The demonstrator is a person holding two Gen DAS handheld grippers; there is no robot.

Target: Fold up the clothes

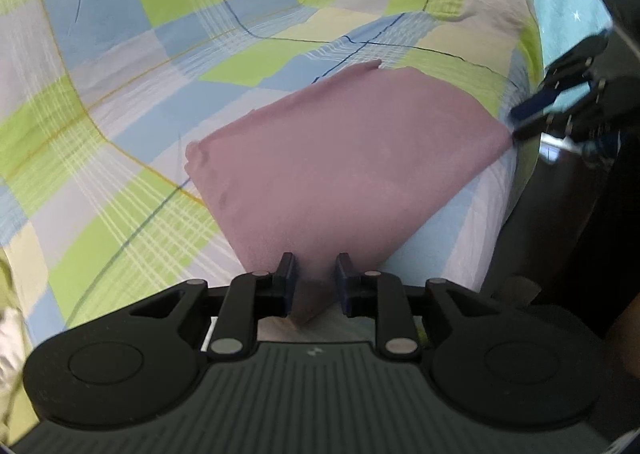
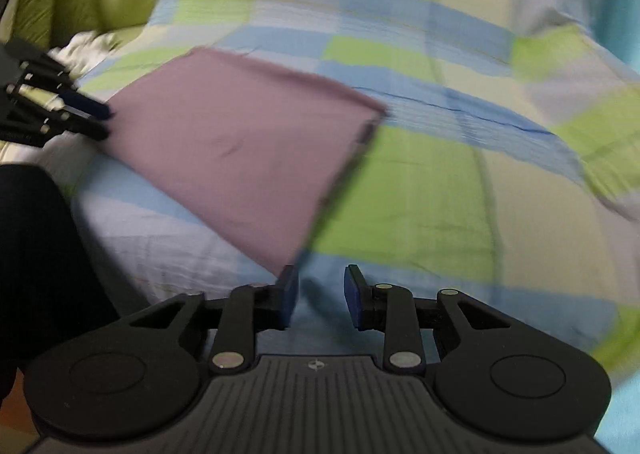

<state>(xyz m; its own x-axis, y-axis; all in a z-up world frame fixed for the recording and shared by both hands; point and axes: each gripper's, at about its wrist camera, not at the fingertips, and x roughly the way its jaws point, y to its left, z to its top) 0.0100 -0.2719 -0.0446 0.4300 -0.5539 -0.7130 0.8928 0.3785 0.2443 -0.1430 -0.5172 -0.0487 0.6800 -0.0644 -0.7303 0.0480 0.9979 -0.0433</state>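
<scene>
The flat mauve-pink folded cloth (image 1: 340,157) lies on the checked green-and-blue bed cover (image 1: 120,101), one corner sitting between the spread left gripper (image 1: 312,274), the opposite corner just off the released right gripper (image 2: 318,286).

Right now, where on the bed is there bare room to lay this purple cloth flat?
Bare checked sheet lies right of the purple cloth, and more beyond its far edge. The near side is crowded: left gripper and right gripper at its corners, bed edge close behind.
</scene>
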